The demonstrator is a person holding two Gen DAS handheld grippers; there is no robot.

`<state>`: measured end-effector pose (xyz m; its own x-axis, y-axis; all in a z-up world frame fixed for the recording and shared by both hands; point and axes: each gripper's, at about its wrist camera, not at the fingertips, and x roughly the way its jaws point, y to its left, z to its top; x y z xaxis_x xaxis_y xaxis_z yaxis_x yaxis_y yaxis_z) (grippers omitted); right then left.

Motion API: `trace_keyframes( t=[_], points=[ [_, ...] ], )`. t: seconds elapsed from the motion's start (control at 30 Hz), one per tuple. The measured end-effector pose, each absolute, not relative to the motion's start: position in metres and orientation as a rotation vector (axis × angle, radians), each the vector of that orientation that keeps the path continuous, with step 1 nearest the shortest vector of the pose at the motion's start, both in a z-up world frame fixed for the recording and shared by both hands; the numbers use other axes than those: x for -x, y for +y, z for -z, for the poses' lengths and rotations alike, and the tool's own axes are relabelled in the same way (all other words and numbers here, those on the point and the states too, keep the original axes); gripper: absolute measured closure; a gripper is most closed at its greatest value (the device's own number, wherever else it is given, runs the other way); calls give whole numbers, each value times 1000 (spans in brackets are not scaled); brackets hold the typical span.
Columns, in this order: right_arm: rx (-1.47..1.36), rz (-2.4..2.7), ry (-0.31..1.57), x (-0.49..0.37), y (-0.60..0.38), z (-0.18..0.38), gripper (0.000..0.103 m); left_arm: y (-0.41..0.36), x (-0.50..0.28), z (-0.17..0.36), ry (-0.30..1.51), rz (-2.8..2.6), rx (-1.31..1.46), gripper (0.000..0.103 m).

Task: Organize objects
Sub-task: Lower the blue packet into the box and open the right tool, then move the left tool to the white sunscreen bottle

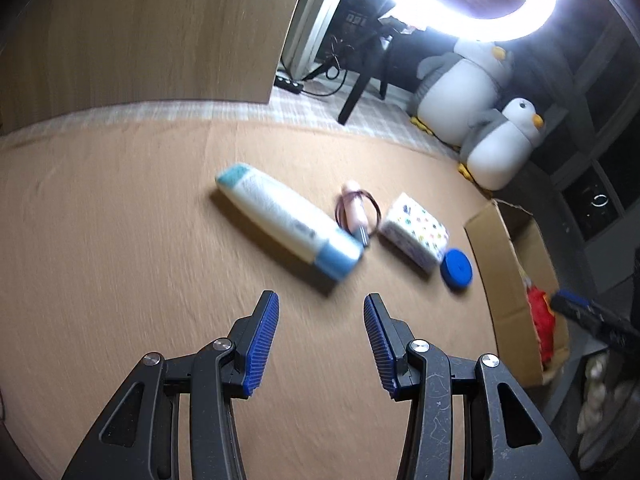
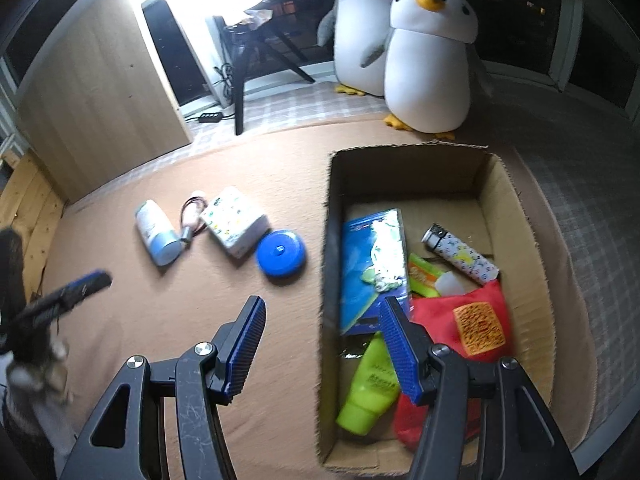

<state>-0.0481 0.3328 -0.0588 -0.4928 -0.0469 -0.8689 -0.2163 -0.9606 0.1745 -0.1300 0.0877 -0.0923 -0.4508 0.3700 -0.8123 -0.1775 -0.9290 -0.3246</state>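
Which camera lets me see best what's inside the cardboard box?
The right wrist view. It looks down into the cardboard box, showing a green tube, a red bag and a blue packet. The left wrist view catches only the box's side at its right edge, with a bit of red inside.

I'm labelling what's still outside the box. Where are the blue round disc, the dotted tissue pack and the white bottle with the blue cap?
blue round disc (image 2: 281,253): right wrist view, centre of its top face.
dotted tissue pack (image 2: 234,226): right wrist view, middle of its top.
white bottle (image 1: 276,210): left wrist view, mid-body.
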Motion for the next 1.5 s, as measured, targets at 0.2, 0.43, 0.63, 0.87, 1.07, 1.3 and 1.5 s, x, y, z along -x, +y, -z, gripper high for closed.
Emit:
trace_keyframes(
  t=[0.2,0.43,0.63,0.87,1.07,1.3,1.5],
  points=[
    [1527,-2626,409,38,321,54,48,101,146,92,-171,-2443,1425,51],
    [1530,-2638,407,31,314,53,45,113,163,93,-81,-2485,1444,39],
    [1530,-2638,411,27,313,53,45,119,166,87,-18,-2526,1426,32],
    [1510,-2646,420,24,311,47,45,124,165,75,52,-2580,1389,32],
    [1522,-2653,404,29,303,47,44,127,172,77,86,-2581,1391,32],
    [1560,-2656,403,38,293,56,44,126,196,92,115,-2576,1458,32],
    [1592,-2644,403,40,288,64,44,119,227,108,135,-2589,1523,32]
  ],
)
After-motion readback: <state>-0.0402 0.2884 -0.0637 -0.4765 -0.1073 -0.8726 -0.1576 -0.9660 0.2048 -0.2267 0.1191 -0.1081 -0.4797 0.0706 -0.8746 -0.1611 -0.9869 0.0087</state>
